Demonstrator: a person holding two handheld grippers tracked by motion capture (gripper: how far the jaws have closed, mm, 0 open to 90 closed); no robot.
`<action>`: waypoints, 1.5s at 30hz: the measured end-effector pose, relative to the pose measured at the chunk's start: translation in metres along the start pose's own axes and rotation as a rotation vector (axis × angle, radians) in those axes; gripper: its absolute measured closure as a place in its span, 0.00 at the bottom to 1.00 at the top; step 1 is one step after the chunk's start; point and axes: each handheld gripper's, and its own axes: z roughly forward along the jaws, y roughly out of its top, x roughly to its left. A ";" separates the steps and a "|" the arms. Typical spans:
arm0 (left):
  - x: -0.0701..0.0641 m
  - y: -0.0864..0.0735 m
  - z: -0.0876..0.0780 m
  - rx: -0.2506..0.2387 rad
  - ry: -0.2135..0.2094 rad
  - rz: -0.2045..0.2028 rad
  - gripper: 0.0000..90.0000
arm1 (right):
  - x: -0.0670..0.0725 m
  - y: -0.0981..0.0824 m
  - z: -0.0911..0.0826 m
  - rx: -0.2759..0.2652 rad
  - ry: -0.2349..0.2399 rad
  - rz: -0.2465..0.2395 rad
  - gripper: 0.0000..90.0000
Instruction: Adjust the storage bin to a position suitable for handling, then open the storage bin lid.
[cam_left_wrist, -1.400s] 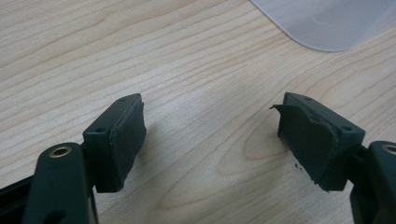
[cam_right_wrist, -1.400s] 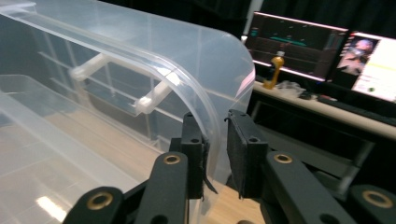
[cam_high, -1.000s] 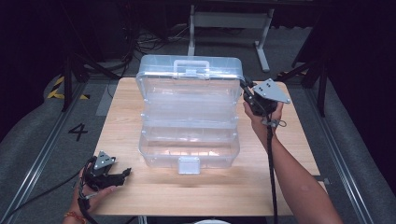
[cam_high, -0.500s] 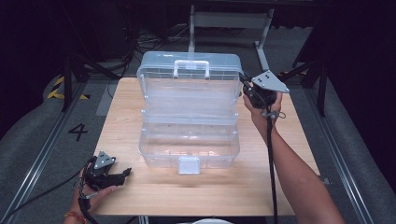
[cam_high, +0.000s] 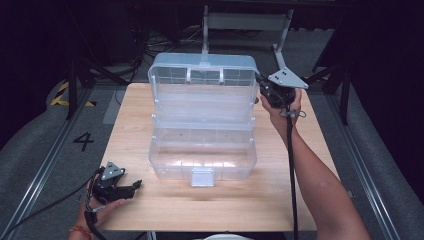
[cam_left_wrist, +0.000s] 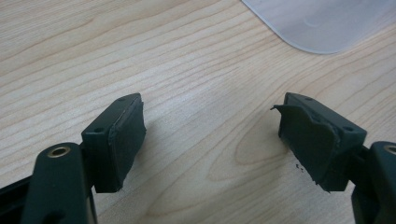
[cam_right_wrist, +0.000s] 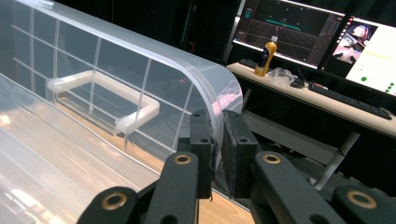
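Count first: one clear plastic organizer box (cam_high: 202, 150), two grippers, one wooden table (cam_high: 300, 200). The box sits mid-table with its lid (cam_high: 202, 85) swung up and standing nearly upright at the far side. Everything on it is see-through, slightly frosted plastic with rounded corners. One white latch tab (cam_high: 202, 176) hangs at the front centre of the base, and one squared-off carry handle (cam_right_wrist: 105, 93) sits on the lid, seen through the wall in the right gripper view. The lid's inside has a grid of thin moulded ribs.

Right gripper (cam_high: 265, 90) is up at the lid's right edge, and its two black jaws are squeezed onto the lid's rim, the plastic wall sandwiched between the pads (cam_right_wrist: 236, 154). A grey three-cornered plate rides on top of it, and one black cable trails back along the forearm.

Left gripper (cam_high: 131, 186) rests low at the near left corner of the table, well apart from the box. Its jaws are spread wide with nothing between them, just pale wood grain underneath. The rubbery pad (cam_left_wrist: 313, 140) on one side looks chewed up and ragged at the edges.

Past the table in the right gripper view: two lit monitors (cam_right_wrist: 289, 28) and one orange bottle (cam_right_wrist: 265, 56) on a desk.
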 end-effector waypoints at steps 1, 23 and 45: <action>0.000 0.000 0.000 0.002 -0.002 0.006 0.25 | -0.001 0.000 0.001 0.003 0.004 0.005 0.93; 0.000 0.000 0.000 0.001 -0.005 0.010 0.26 | -0.015 0.004 0.022 0.056 0.047 0.019 0.93; -0.001 0.000 0.000 -0.001 -0.004 0.008 0.26 | -0.024 0.003 0.050 0.111 0.045 0.055 0.93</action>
